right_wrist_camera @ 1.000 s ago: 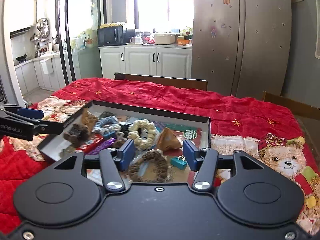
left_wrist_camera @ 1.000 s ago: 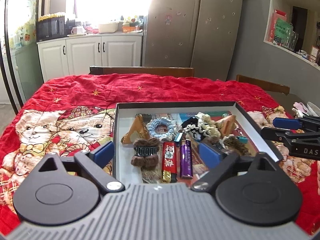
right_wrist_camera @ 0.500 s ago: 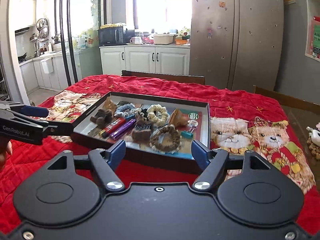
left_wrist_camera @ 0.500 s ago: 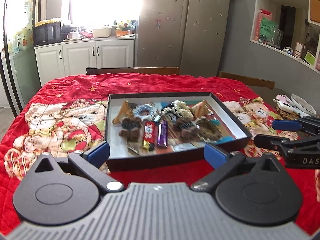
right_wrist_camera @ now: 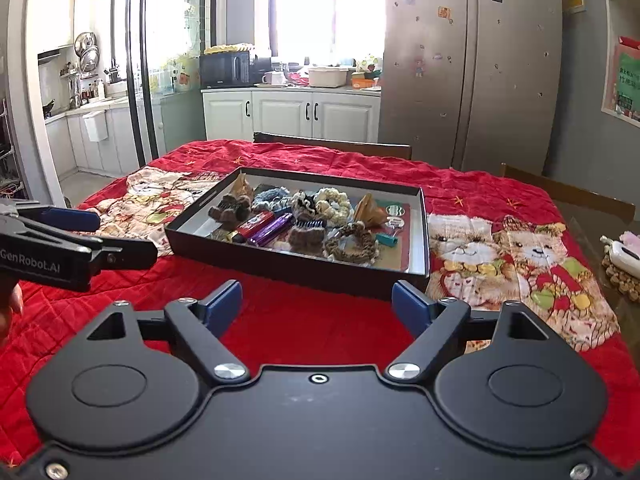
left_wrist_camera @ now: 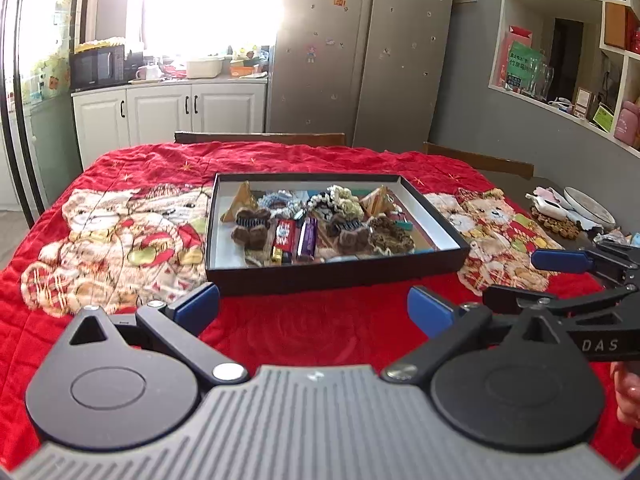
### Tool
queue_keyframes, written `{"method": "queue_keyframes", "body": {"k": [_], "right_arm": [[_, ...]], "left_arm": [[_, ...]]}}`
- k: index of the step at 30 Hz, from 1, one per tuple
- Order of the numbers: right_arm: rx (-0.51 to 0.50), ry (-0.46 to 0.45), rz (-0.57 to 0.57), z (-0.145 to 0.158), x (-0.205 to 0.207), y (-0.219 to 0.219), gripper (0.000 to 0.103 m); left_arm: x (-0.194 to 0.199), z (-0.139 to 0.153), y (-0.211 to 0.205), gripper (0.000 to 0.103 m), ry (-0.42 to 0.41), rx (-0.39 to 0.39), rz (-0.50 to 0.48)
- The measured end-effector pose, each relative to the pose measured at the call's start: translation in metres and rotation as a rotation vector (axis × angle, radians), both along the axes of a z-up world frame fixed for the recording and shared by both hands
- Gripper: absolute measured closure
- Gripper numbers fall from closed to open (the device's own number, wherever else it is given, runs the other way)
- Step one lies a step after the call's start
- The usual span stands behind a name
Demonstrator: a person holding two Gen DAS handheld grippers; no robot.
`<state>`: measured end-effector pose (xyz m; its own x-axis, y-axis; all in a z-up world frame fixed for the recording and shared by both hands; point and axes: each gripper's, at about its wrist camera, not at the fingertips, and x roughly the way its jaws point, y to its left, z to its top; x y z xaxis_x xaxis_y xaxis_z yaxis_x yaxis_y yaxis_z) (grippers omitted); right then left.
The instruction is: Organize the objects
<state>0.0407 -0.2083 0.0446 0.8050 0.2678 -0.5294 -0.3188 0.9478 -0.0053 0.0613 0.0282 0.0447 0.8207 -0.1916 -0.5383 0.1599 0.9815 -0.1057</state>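
Observation:
A shallow black box lies on a red teddy-bear blanket. In it are a red lighter, a purple lighter, brown furry hair clips, scrunchies and gold triangular pieces. My left gripper hovers open over bare blanket just short of the box's near wall, holding nothing. My right gripper is likewise short of the box; its jaws are opening with nothing between them. Each gripper also shows from the side in the other's view: the right gripper and the left gripper.
White dishes and a woven coaster sit on the bare table to the right of the blanket. Two wooden chair backs stand along the far edge. A fridge and white cabinets are behind.
Both grippers have pulled back from over the box, which now lies farther ahead. The right gripper's jaws have spread wider. Nothing was carried out.

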Motion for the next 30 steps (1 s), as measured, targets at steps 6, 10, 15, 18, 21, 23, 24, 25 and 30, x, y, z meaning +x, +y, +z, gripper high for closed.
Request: {"method": "queue_keyframes", "body": {"k": [6,10,15,18,21,23,24,25,30], "right_arm": [[0.012,0.005,-0.029,-0.001,-0.016,0.004,0.017],[0.022,0.020,-0.058,-0.004,-0.024,0.004,0.015],[0.036,0.035,-0.094,-0.009,-0.030,-0.001,0.011],[0.024,0.026,-0.117,-0.011,-0.035,-0.001,0.009],[0.019,0.024,-0.123,-0.012,-0.039,0.000,0.008],[0.026,0.028,-0.124,-0.014,-0.041,-0.001,0.008],[0.029,0.029,-0.126,-0.015,-0.042,-0.001,0.008],[0.029,0.032,-0.127,-0.016,-0.043,-0.001,0.007],[0.025,0.044,-0.137,-0.022,-0.046,-0.001,0.007]], "left_arm": [[-0.021,-0.002,-0.003,0.000,-0.021,0.034,0.004],[-0.030,-0.004,-0.002,0.000,-0.015,0.017,0.006],[-0.039,-0.010,-0.003,0.000,-0.003,0.025,0.029],[-0.042,-0.014,-0.003,0.000,0.012,0.012,0.031],[-0.043,-0.020,-0.003,0.000,0.034,0.008,0.036],[-0.044,-0.023,-0.004,0.000,0.047,0.007,0.035],[-0.044,-0.025,-0.004,0.000,0.051,0.008,0.033],[-0.045,-0.026,-0.005,0.000,0.053,0.010,0.035],[-0.047,-0.033,-0.007,0.000,0.057,0.034,0.057]]}}
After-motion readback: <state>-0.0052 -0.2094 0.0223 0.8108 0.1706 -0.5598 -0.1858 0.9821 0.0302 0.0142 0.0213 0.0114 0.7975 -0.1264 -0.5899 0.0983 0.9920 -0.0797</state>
